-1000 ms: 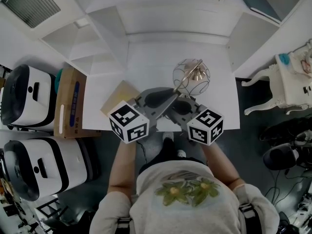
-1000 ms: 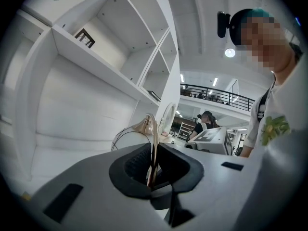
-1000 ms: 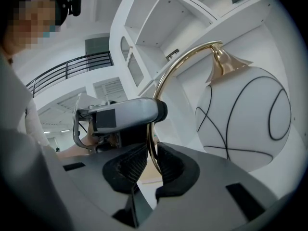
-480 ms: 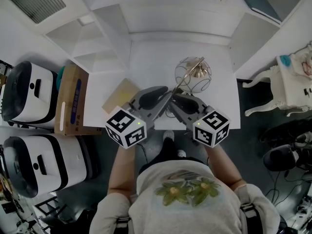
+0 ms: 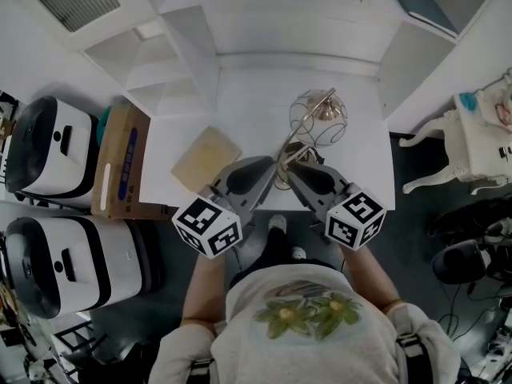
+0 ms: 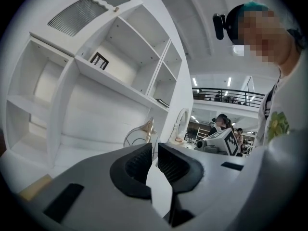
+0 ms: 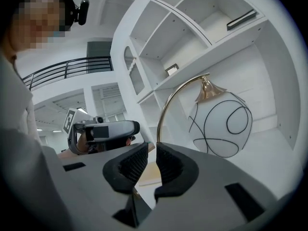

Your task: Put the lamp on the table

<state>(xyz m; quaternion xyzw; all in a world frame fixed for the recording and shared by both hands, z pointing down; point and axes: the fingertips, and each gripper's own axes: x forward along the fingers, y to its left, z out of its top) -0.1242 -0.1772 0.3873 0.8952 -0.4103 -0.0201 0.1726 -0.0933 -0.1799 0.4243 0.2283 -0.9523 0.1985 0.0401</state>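
Observation:
The lamp (image 5: 318, 117) has a white globe in a black wire cage (image 7: 220, 122) and a thin arched gold stem (image 7: 166, 114). It stands over the near middle of the white table (image 5: 240, 102). My left gripper (image 5: 270, 165) and right gripper (image 5: 293, 166) meet at the lower stem, above the base (image 5: 280, 184). In the right gripper view the stem runs down into the narrow gap of the right gripper (image 7: 153, 161), which is shut on it. The left gripper (image 6: 154, 163) is shut too, with the globe (image 6: 139, 134) just beyond; the stem is barely visible between its pads.
A tan board (image 5: 206, 157) lies on the table to the left of the grippers. A white shelf unit (image 5: 184, 46) backs the table. Left of the table on the floor are a cardboard box (image 5: 118, 162) and white machines (image 5: 44, 154). A white chair (image 5: 468, 142) stands at the right.
Both grippers have drawn back a little toward the person and their marker cubes have spread apart. The lamp has stayed over the near middle of the table, still held.

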